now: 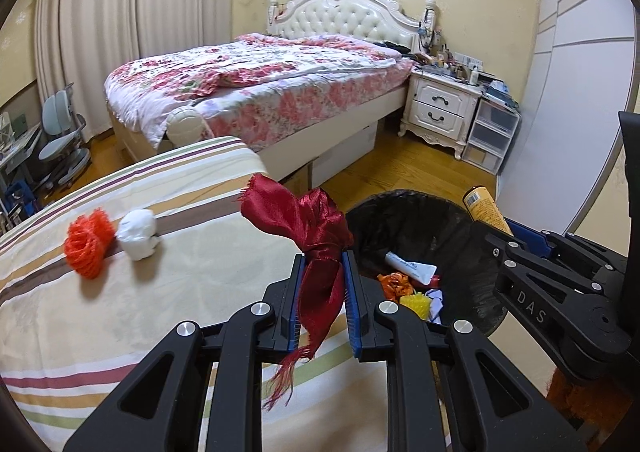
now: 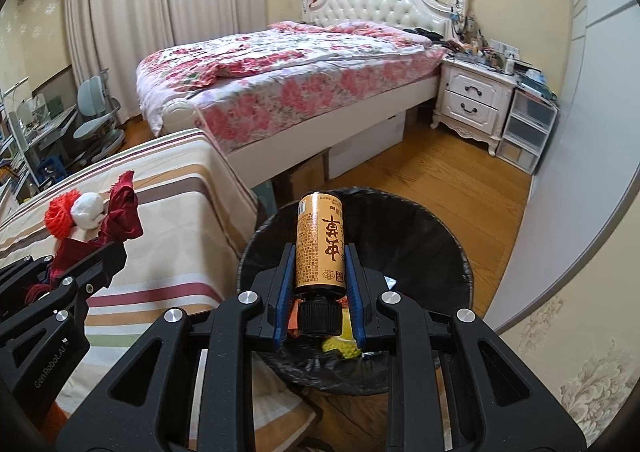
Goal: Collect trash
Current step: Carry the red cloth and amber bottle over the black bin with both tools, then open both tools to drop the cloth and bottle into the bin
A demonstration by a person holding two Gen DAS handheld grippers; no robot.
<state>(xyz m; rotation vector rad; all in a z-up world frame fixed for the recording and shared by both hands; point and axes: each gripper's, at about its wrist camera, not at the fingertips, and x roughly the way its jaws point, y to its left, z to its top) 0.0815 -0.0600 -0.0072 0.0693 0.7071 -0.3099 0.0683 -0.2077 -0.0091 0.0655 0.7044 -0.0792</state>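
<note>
Far left on the striped cover (image 1: 168, 292), an orange mesh ball (image 1: 86, 244) sits touching a white crumpled wad (image 1: 138, 234), both lying loose on the fabric.

Moving right, the left gripper (image 1: 324, 292) has its blue pads (image 1: 297, 300) clamped on a dark red satin ribbon (image 1: 316, 228). The bunched cloth stands up above the fingertips and a frayed tail hangs out below them. It sits just at the edge of the cover, right beside the bin. Seen from the right wrist camera, this gripper's black arm carries the lettering "GenRobot.AI".

Next over, the black-lined trash bin (image 1: 404, 212) stands on the wooden floor against the covered furniture. Inside lies a white tube (image 1: 410, 263) with blue print too small to read, an orange crinkled scrap (image 1: 396, 284), something yellow and bumpy (image 1: 418, 302) and a bit of pale cloth.

Right again: the right gripper (image 2: 320, 276) is closed on an amber bottle (image 2: 320, 240), held above the bin opening with its black cap (image 2: 320, 318) toward the camera and its base pointing away. The label shows large dark red Chinese characters, dense small print beside them, and a barcode near the far end. From the left wrist view, this gripper's side reads "DAS".
</note>
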